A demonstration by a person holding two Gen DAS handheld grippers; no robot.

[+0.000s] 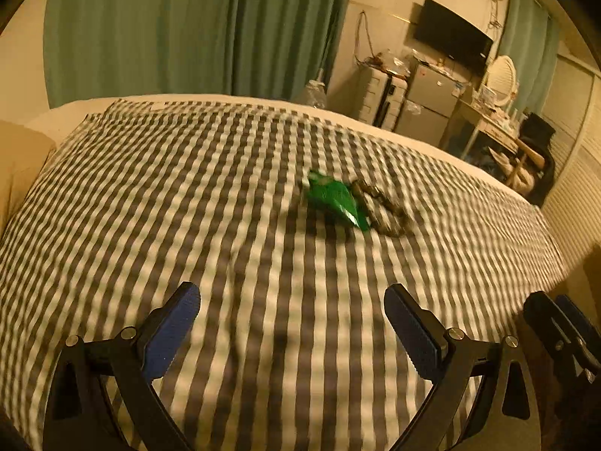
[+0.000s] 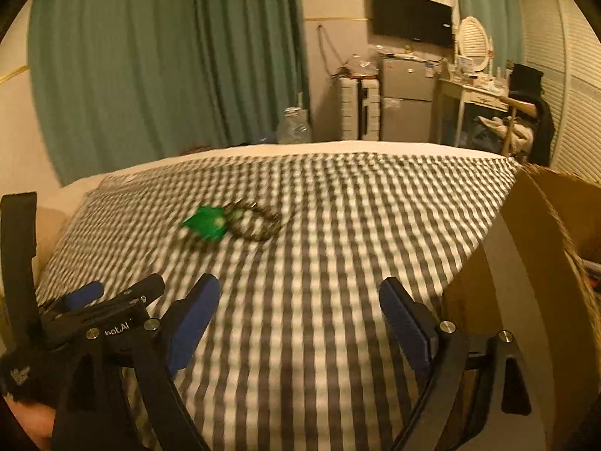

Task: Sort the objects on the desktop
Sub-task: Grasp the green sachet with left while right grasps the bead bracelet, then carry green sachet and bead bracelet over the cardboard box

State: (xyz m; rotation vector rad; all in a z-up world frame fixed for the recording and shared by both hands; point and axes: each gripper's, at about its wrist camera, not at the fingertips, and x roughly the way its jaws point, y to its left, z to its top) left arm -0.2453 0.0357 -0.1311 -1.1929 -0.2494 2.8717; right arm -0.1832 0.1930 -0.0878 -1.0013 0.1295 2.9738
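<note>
Both grippers, left gripper (image 1: 292, 314) and right gripper (image 2: 299, 308), hold jaws apart and empty (sorting unfinished), green packet (image 1: 335, 201) and bead bracelet (image 1: 383, 208) still on the bed (image 1: 188, 188)

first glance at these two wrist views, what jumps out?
The black-and-white checked cloth fills both views, and the one spot of colour on it is a green packet lying against a dark beaded loop near the middle. In the foreground the left gripper and the right gripper both stand open with nothing between their blue pads. A brown cardboard box stands at the cloth's right edge in the right wrist view.
</note>
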